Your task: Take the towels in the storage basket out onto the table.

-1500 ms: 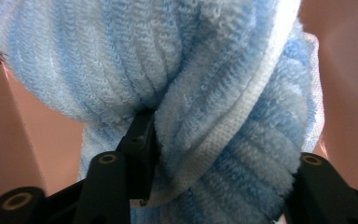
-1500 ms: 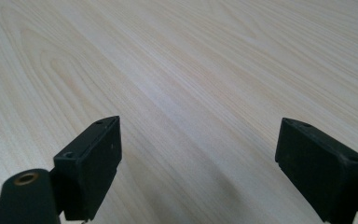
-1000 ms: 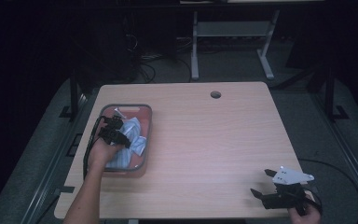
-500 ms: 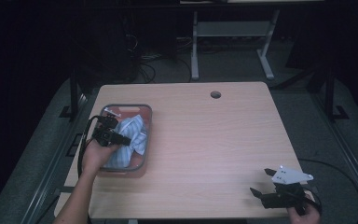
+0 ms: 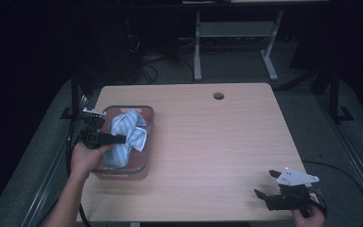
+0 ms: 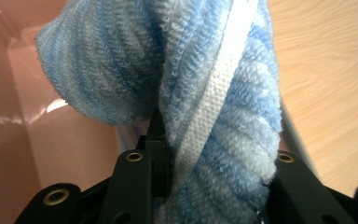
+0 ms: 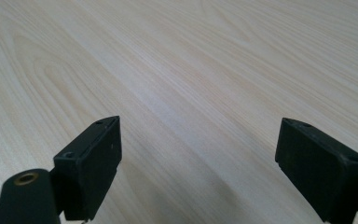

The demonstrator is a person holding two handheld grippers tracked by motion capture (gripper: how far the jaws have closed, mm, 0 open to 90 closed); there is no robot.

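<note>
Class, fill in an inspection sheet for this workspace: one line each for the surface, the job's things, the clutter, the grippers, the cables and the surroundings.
Surface: light wooden table with a round hole near the far edge.
Job's things: blue-and-white striped towel bunched in a pinkish bin at the table's left side.
Clutter: nothing seen.
Grippers: left hand-held gripper is over the bin, jaws closed on a fold of the towel; right hand-held gripper sits at the near right corner, jaws wide apart over bare wood.
Cables: a black cable trails off the right side; loose cables lie on the floor beyond.
Surroundings: dark room, grey stand legs behind the table.
</note>
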